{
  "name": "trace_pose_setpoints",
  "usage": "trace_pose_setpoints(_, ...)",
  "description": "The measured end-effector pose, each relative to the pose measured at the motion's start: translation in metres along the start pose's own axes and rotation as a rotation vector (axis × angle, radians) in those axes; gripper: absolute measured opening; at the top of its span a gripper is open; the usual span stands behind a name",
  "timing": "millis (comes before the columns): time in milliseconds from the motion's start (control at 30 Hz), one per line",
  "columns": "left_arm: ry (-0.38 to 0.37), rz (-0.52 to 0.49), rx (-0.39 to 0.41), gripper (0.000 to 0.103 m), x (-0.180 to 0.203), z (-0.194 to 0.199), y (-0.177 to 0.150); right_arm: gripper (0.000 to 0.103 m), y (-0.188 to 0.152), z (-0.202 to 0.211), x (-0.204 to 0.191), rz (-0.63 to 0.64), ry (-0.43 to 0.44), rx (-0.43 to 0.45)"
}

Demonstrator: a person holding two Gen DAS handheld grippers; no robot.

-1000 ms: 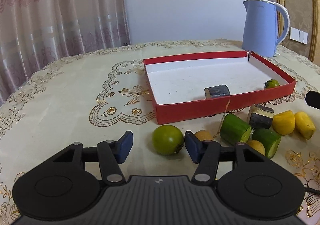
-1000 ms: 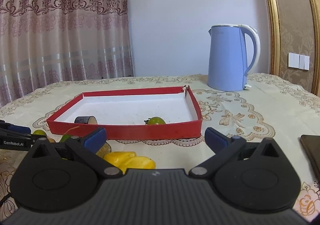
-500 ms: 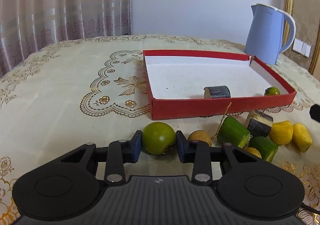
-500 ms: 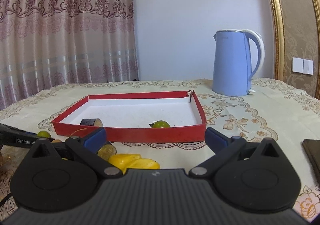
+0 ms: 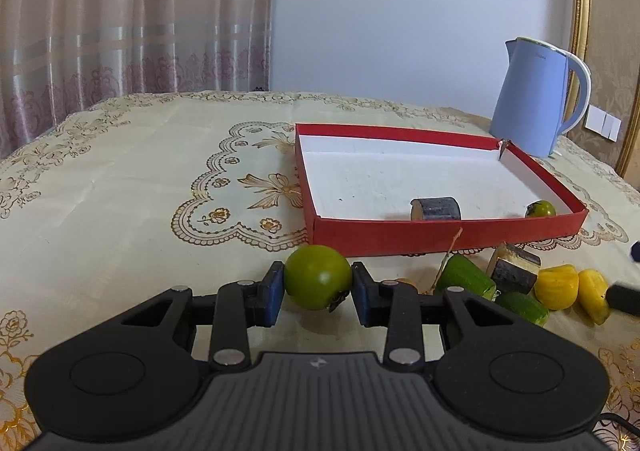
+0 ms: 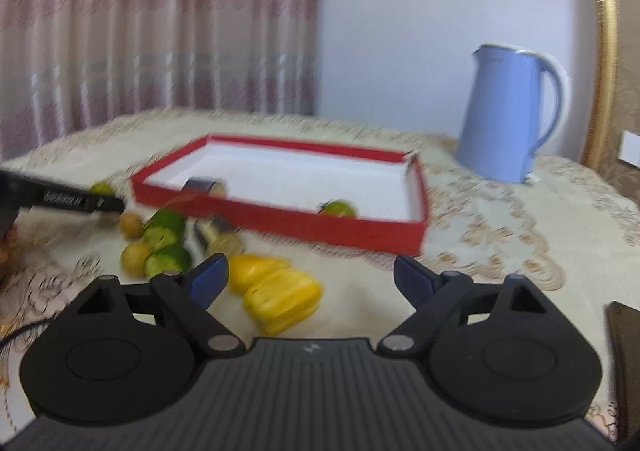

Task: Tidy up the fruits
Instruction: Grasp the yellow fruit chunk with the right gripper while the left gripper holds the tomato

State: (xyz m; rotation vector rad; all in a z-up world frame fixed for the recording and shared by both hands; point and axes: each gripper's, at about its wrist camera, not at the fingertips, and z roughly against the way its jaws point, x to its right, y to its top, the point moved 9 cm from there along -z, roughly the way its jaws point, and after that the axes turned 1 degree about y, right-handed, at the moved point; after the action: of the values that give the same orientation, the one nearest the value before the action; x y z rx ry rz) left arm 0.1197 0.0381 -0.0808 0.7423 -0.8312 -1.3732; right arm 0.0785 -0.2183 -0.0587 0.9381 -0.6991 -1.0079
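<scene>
Clamping a green round fruit (image 5: 318, 277) just before the red tray (image 5: 448, 237), the left gripper (image 5: 318, 293) had two pieces inside; the right gripper (image 6: 310, 279) gaped over yellow pieces (image 6: 280, 291) outside.

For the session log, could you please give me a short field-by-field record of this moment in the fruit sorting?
left gripper: shut on green round fruit, held near the tablecloth in front of the tray
right gripper: open, holding nothing, above the yellow pieces
red tray: holds a dark cut piece and a small green fruit
outside the tray: cucumber pieces, another dark piece, small yellow-brown fruits
background: blue kettle behind the tray
</scene>
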Motion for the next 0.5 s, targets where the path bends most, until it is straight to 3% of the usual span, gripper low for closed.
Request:
trace_pose_setpoints(200, 0.001, 0.001, 0.0, 0.034, -0.001, 0.0, -0.001, 0.073, -0.005, -0.012, -0.01, 0.076, 0.063, -0.076)
trace_pose_setpoints(267, 0.006, -0.003, 0.0, 0.035, -0.001, -0.001, -0.001, 0.072, -0.005, -0.015, -0.007, 0.109, 0.075, -0.095)
trace_pose_setpoints(367, 0.007, -0.007, 0.0, 0.034, 0.0, -0.001, -0.001, 0.063, -0.004, -0.02, 0.001, 0.139, 0.118, -0.122)
trace_pose_setpoints(500, 0.009, -0.012, 0.001, 0.035, 0.0, -0.001, -0.001, 0.062, -0.004, -0.028, 0.005, 0.158, 0.203, -0.144)
